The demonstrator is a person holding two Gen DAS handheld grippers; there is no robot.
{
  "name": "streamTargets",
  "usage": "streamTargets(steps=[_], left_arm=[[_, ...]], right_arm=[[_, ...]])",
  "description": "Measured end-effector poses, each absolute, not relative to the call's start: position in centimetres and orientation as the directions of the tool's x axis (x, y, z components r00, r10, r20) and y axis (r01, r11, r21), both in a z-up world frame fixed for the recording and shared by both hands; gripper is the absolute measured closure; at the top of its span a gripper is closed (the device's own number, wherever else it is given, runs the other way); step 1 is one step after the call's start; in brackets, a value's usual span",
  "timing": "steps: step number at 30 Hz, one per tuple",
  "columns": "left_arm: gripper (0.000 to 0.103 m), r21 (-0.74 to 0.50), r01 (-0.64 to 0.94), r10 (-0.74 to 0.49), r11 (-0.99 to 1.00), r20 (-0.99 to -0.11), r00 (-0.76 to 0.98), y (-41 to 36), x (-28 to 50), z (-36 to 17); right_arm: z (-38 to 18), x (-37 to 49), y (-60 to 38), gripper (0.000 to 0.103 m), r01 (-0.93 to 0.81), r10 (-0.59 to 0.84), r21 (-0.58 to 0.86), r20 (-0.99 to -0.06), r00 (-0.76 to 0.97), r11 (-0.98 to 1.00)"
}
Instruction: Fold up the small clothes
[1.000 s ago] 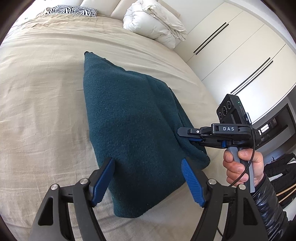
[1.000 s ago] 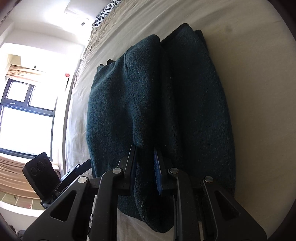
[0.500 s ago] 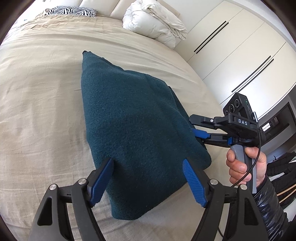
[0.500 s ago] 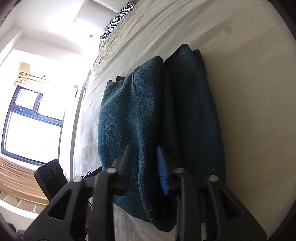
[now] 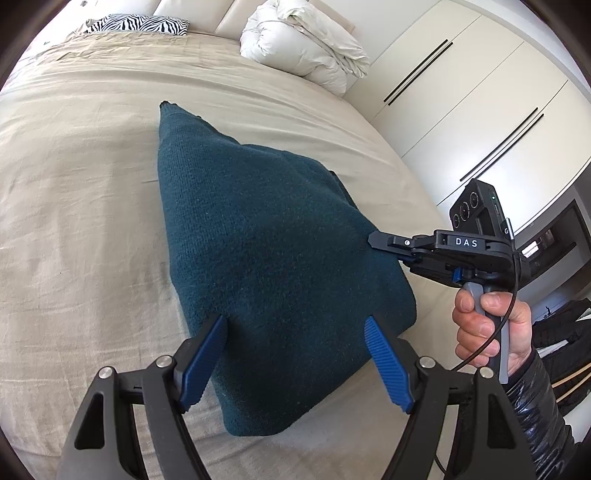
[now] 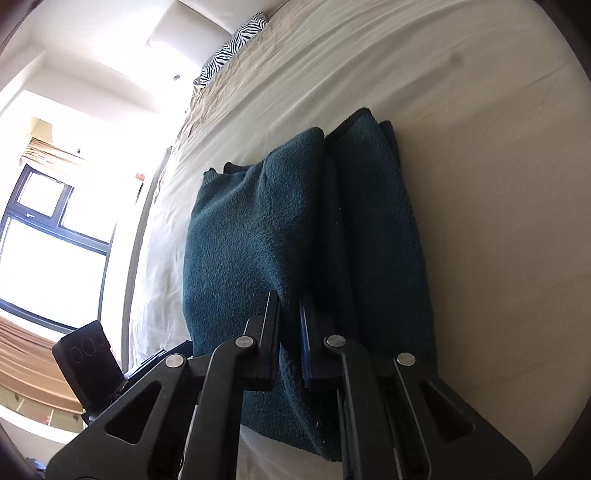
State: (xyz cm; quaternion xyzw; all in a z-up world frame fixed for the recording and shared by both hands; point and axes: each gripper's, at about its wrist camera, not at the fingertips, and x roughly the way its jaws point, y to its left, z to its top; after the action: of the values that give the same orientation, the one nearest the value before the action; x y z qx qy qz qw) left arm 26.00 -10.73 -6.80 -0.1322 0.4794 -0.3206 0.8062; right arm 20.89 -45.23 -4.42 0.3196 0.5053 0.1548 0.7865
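A dark teal knitted garment (image 5: pixel 266 236) lies folded in layers on the beige bed (image 5: pixel 74 206). My left gripper (image 5: pixel 295 332) is open and empty, its blue pads wide apart over the garment's near corner. My right gripper (image 6: pixel 290 306) is shut on a fold of the top layer of the garment (image 6: pixel 251 236) at its right edge. In the left wrist view the right gripper (image 5: pixel 384 242) reaches in from the right, held by a hand (image 5: pixel 491 325).
A rolled white duvet (image 5: pixel 306 48) and a zebra-print pillow (image 5: pixel 136 26) lie at the head of the bed. White wardrobe doors (image 5: pixel 480 99) stand to the right. A window (image 6: pixel 48 236) is on the far side.
The right gripper opened a little half a second ago and has shut again on the garment's edge fold. The left gripper stayed open over the near corner.
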Motion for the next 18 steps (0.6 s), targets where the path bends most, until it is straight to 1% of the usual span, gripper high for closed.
streamTargets(steps=[2, 5, 10, 12, 14, 15, 18], left_arm=[[0.024, -0.513, 0.390, -0.636, 0.764, -0.699, 0.327, -11.0, 26.1, -7.3], [0.023, -0.509, 0.388, -0.629, 0.768, -0.711, 0.315, -11.1, 26.1, -8.0], [0.022, -0.522, 0.376, -0.638, 0.765, -0.691, 0.339, -10.4, 25.9, -7.3], [0.022, -0.505, 0.401, -0.640, 0.764, -0.674, 0.369, -10.4, 25.4, -6.6], [0.022, -0.467, 0.432, -0.622, 0.772, -0.693, 0.363, -11.0, 25.2, -6.7], [0.022, -0.449, 0.432, -0.604, 0.782, -0.716, 0.351, -11.4, 25.3, -7.2], [0.022, -0.442, 0.422, -0.590, 0.792, -0.730, 0.344, -11.5, 25.7, -8.4]], right_arm=[[-5.8, 21.0, -45.3, 0.096, 0.108, 0.525, 0.612, -0.745, 0.412, 0.783], [-7.0, 20.5, -46.2, 0.098, 0.125, 0.556, 0.657, -0.711, 0.432, 0.744], [-5.3, 19.8, -45.5, 0.098, 0.094, 0.491, 0.588, -0.744, 0.453, 0.804], [-5.0, 19.7, -45.8, 0.098, 0.099, 0.492, 0.596, -0.736, 0.465, 0.797], [-5.0, 19.4, -46.5, 0.099, 0.116, 0.488, 0.608, -0.723, 0.488, 0.785], [-5.1, 19.0, -47.2, 0.103, 0.138, 0.464, 0.596, -0.731, 0.500, 0.791], [-6.2, 18.2, -49.2, 0.103, 0.194, 0.458, 0.611, -0.735, 0.501, 0.768]])
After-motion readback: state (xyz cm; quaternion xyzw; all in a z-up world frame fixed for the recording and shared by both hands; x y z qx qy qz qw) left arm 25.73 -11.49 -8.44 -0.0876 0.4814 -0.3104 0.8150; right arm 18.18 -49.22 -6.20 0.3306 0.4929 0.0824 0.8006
